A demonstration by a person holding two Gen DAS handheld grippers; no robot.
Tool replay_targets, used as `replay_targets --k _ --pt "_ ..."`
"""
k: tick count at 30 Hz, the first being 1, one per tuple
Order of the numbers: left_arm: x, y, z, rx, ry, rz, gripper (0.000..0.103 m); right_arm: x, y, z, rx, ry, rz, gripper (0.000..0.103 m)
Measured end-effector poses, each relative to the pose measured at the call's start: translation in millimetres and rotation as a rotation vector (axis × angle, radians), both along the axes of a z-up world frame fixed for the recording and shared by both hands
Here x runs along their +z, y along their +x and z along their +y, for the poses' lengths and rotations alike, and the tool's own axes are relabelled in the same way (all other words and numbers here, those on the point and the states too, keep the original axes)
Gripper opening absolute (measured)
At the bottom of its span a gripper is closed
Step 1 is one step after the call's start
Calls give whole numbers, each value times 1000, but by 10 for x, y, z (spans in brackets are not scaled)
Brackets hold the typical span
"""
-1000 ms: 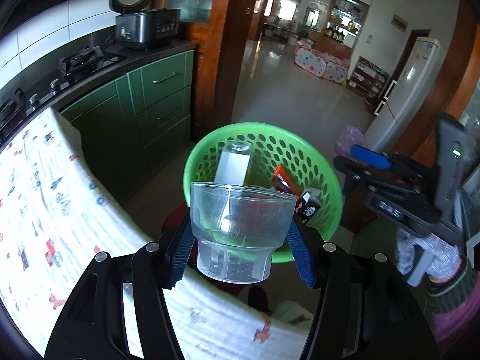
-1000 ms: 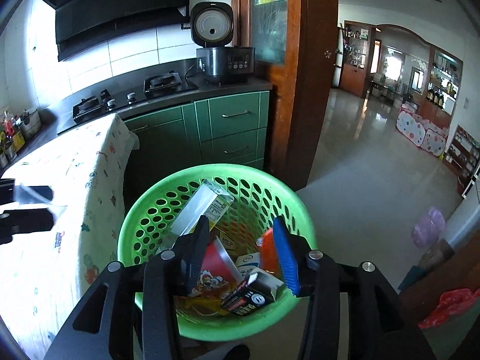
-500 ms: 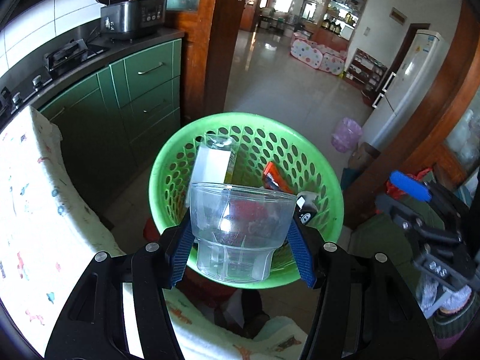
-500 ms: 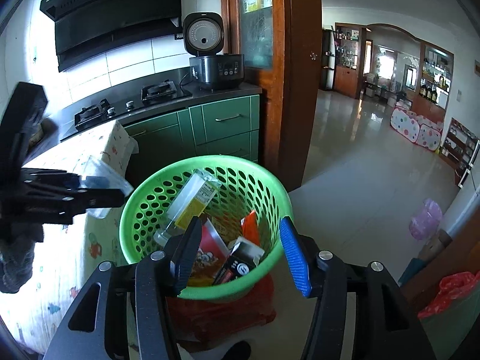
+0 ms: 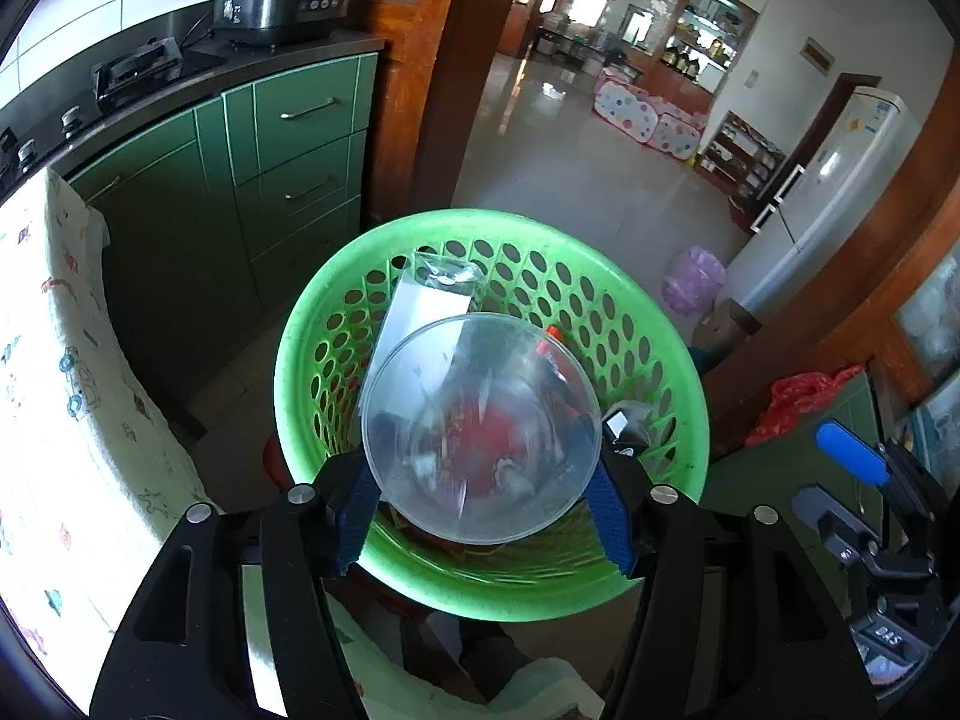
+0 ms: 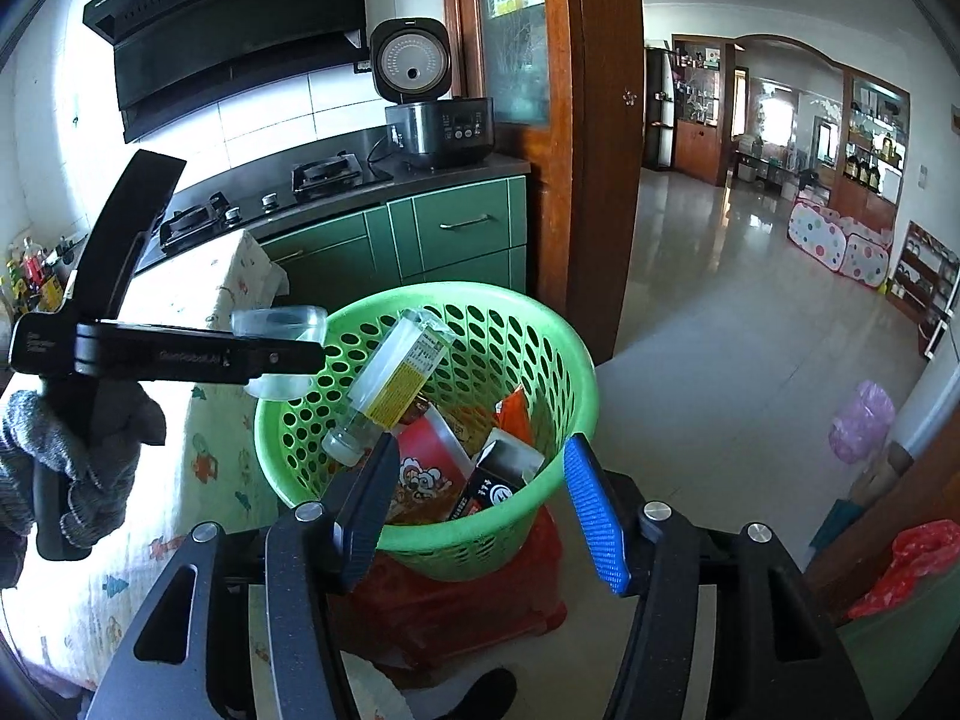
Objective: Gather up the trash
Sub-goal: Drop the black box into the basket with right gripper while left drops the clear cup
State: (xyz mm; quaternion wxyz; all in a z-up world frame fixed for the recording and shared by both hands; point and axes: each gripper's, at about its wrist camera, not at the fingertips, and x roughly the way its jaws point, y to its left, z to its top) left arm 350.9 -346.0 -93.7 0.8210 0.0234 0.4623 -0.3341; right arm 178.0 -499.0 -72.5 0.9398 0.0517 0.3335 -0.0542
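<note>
My left gripper [image 5: 483, 519] is shut on a clear plastic cup [image 5: 480, 435], holding it over the green perforated basket [image 5: 420, 594], mouth tipped toward the camera. From the right wrist view the left gripper [image 6: 282, 342] holds the cup [image 6: 279, 324] at the basket's [image 6: 516, 312] left rim. The basket holds a clear bottle with a yellow label [image 6: 390, 390], a red snack wrapper [image 6: 426, 474], a black carton [image 6: 498, 480] and an orange packet [image 6: 516, 411]. My right gripper [image 6: 480, 510] is open and empty, in front of the basket.
The basket stands on a red stool [image 6: 456, 606] beside a table with a patterned cloth [image 6: 198, 480]. Green cabinets [image 6: 456, 234], a stove [image 6: 264, 198] and a rice cooker [image 6: 432, 114] lie behind. A wooden door frame [image 6: 600, 150], a fridge [image 5: 828, 192] and a red bag [image 6: 906, 558] stand at the right.
My left gripper has moved over the basket and tilted down, so the cup's mouth now faces the camera. My right gripper has drawn back from the basket.
</note>
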Motion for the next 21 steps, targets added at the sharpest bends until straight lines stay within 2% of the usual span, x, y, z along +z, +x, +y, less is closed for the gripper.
replay_targets --k 2,5,6,9,14,17,21 --pt "-12 -5 5 -1 -7 14 70 1 -22 -8 -1 1 -1 55" --pt "-1 -36 28 -7 -6 8 72 4 -40 -10 -6 2 -2 56" --pt "0 -46 42 -7 -5 8 77 6 -45 -9 -5 7 -3 55" --pt "38 -96 102 -2 -1 9 78 10 -59 27 -6 20 -7 56" --pt "228 -267 247 8 23 -63 82 35 -130 130 4 31 -17 60" --pt "397 -394 416 31 12 -107 84 65 -170 205 6 49 -21 61" --pt "594 -541 638 69 23 -165 87 139 -229 356 15 64 -35 67"
